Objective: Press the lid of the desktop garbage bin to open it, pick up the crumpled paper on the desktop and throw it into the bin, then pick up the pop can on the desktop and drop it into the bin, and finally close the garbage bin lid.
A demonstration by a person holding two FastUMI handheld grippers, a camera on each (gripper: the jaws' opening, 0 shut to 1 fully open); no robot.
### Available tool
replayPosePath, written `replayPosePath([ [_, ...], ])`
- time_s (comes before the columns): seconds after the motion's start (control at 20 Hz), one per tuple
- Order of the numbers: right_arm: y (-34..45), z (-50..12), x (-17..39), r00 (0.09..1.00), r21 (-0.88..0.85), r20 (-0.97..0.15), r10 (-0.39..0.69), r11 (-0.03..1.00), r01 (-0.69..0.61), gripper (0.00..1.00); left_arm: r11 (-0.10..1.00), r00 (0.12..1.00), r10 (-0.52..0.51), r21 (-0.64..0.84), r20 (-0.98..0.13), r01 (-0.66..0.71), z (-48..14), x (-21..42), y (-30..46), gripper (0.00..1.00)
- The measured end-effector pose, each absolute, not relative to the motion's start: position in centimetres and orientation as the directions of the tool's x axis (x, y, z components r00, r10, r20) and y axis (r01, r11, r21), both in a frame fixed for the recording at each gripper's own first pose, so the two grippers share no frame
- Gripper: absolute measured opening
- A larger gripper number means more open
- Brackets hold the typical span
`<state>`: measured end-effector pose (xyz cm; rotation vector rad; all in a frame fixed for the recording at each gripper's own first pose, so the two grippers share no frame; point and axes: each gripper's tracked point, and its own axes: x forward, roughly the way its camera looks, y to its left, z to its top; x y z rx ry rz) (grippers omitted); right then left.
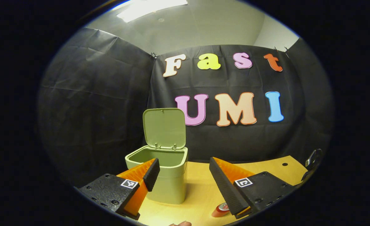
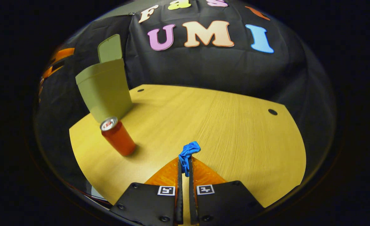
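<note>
The pale green bin [image 1: 169,175] stands on the wooden desk with its lid [image 1: 164,128] tilted up and open. My left gripper [image 1: 183,175] hovers open just in front of it, its left finger overlapping the bin's rim. In the right gripper view the bin [image 2: 104,89] sits at the far left with the lid [image 2: 110,47] raised. A red pop can [image 2: 118,137] stands upright in front of it. My right gripper [image 2: 185,163] is shut on a blue crumpled paper [image 2: 188,153], held above the desk.
The wooden desk [image 2: 228,125] has small dark holes near its far corners [image 2: 272,111]. The can's top [image 1: 222,209] peeks out under the left gripper's right finger. Part of the other gripper [image 1: 312,161] shows at the right edge. Black cloth walls close in behind.
</note>
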<state>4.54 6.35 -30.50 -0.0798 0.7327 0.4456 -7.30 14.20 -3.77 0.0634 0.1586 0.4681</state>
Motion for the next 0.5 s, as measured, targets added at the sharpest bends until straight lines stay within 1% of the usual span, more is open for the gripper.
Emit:
replayPosePath([
  [0.15, 9.5, -25.7, 6.7, 0.723, 0.088, -0.576, 0.381, 0.908, -0.409, 0.11, 0.905, 0.893, 0.425, 0.094, -0.149, -0.415, -4.1, -6.6, 15.6, 0.95],
  [0.25, 12.0, -22.8, 7.8, 0.753, 0.084, -0.526, 0.395, 0.905, -0.416, 0.11, 0.915, 0.903, 0.403, 0.091, -0.152, -0.393, -4.2, -6.4, 16.4, 0.96],
  [0.3, 13.2, -21.5, 8.2, 0.764, 0.083, -0.505, 0.402, 0.903, -0.421, 0.10, 0.919, 0.907, 0.393, 0.094, -0.153, -0.383, -4.3, -6.2, 17.0, 0.99],
  [0.35, 14.5, -20.4, 8.5, 0.771, 0.082, -0.486, 0.411, 0.900, -0.429, 0.10, 0.921, 0.909, 0.388, 0.101, -0.151, -0.376, -4.2, -6.2, 17.7, 0.96],
  [0.4, 15.8, -19.2, 8.9, 0.778, 0.076, -0.468, 0.419, 0.896, -0.437, 0.10, 0.923, 0.911, 0.384, 0.106, -0.151, -0.371, -4.4, -6.1, 18.4, 0.99],
  [0.45, 17.0, -18.2, 9.3, 0.786, 0.069, -0.448, 0.426, 0.893, -0.445, 0.10, 0.923, 0.911, 0.382, 0.109, -0.153, -0.368, -4.4, -6.2, 19.1, 0.95],
  [0.5, 18.4, -17.0, 9.7, 0.792, 0.068, -0.426, 0.438, 0.888, -0.455, 0.10, 0.924, 0.912, 0.379, 0.107, -0.155, -0.366, -4.6, -6.3, 19.8, 0.95],
])
